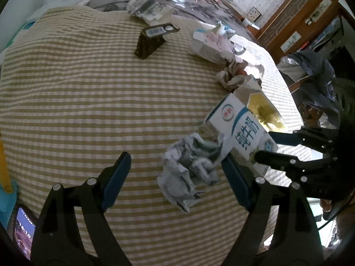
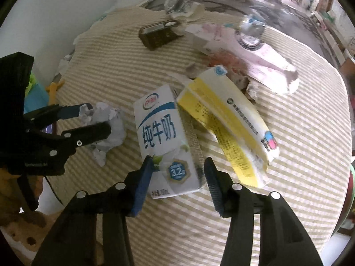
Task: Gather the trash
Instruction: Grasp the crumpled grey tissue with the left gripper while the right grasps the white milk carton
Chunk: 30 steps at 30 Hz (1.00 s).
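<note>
Right gripper [image 2: 178, 173] jaws stood wide, straddling the near end of the milk carton [image 2: 165, 139] — long axis pointing away | left gripper [image 1: 175, 175] wide around crumpled paper [image 1: 190, 166] just left of it on striped cloth [image 1: 77, 93] | carton read 纯牛奶, 3.2 — red oval logo unreadable

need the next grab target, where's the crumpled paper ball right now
In the left wrist view, the crumpled paper ball lies between the open left gripper fingers, just left of the white milk carton.
</note>
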### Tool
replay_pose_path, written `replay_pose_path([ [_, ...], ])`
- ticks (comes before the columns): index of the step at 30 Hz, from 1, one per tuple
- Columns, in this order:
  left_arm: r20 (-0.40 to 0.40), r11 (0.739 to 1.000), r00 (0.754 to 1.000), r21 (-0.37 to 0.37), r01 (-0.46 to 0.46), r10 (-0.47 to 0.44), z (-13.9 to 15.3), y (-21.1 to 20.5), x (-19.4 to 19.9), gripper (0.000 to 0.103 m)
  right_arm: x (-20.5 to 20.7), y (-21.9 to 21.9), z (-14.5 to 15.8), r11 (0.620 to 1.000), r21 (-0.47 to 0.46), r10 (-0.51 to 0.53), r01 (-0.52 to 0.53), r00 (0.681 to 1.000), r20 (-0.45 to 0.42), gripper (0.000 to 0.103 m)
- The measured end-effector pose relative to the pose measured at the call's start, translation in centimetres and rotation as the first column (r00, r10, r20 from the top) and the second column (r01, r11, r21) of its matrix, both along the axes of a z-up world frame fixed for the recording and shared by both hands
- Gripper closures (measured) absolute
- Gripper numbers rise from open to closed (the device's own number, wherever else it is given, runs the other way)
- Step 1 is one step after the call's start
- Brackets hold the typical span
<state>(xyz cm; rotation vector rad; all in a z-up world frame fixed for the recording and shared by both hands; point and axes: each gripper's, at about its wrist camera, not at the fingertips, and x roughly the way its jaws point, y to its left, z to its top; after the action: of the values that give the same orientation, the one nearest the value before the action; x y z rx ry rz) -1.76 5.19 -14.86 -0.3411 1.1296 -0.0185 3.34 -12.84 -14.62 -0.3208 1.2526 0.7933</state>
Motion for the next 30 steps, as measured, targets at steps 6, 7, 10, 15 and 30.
replay_pose_path([
  [6, -0.004, 1.000, 1.000, 0.000, -0.002, 0.002, -0.2, -0.1, -0.3, 0.022, -0.5, 0.7, 0.0, 1.000, -0.017, 0.007, -0.006, 1.000, 0.030, 0.047],
  [7, -0.001, 1.000, 1.000, 0.001, -0.005, 0.005, -0.1, 0.0, -0.4, 0.023, -0.7, 1.0, -0.1, 1.000, -0.017, 0.014, -0.013, 0.999, 0.033, 0.046],
  [10, 0.004, 1.000, 1.000, 0.000, -0.015, 0.015, 0.1, 0.2, -0.6, 0.029, -1.0, 1.8, -0.5, 0.999, -0.033, 0.033, -0.031, 0.998, 0.052, 0.036],
  [15, 0.002, 1.000, 1.000, -0.008, -0.007, 0.007, 0.1, -0.1, -0.9, 0.039, -1.1, 3.1, -1.6, 0.997, -0.068, 0.046, -0.041, 0.996, 0.073, 0.035],
  [30, -0.009, 1.000, 1.000, -0.010, 0.024, -0.024, -0.3, -1.1, -0.2, 0.043, -2.3, 0.2, -1.9, 0.999, -0.035, -0.023, 0.023, 1.000, -0.011, 0.049],
])
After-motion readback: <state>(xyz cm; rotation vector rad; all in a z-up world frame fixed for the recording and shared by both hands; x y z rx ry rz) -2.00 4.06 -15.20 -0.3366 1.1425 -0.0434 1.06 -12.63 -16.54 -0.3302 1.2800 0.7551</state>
